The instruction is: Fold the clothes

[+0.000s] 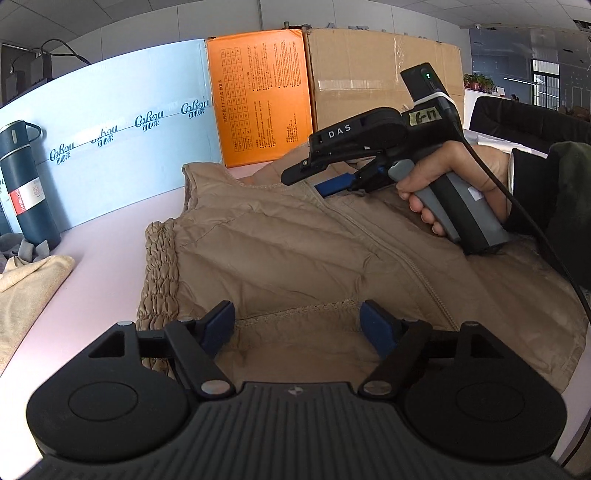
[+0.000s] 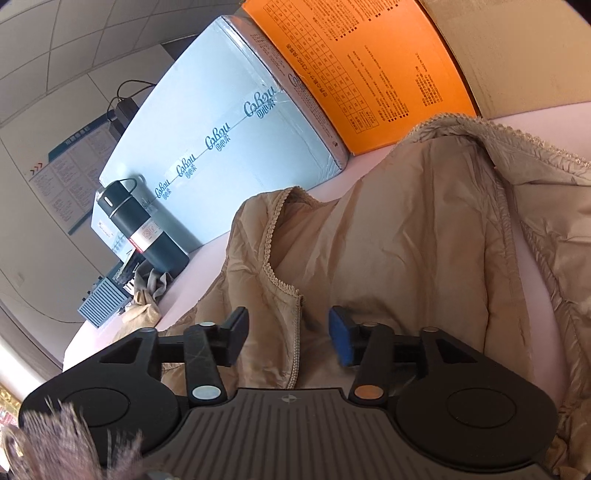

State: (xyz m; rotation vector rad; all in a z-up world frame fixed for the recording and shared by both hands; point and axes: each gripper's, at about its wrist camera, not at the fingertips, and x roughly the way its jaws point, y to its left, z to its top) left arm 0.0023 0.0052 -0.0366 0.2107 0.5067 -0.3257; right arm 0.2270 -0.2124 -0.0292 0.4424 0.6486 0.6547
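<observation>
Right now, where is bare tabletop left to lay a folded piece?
Bare pink table lies between the vest and the blue box, right of the bottle. A thin strip runs before the orange box. The left edge is crowded by beige cloth.

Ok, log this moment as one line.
task: fold clothes | tan vest flat on pink table | left gripper open | right gripper open

Premises: open-plan office. Evidence: suspended tile ceiling (image 1: pixel 369 11), wall notice board (image 2: pixel 70 177), potted plants (image 1: pixel 478 81) by distant windows. Shipping cartons (image 1: pixel 384 81) line the surface's far edge.
</observation>
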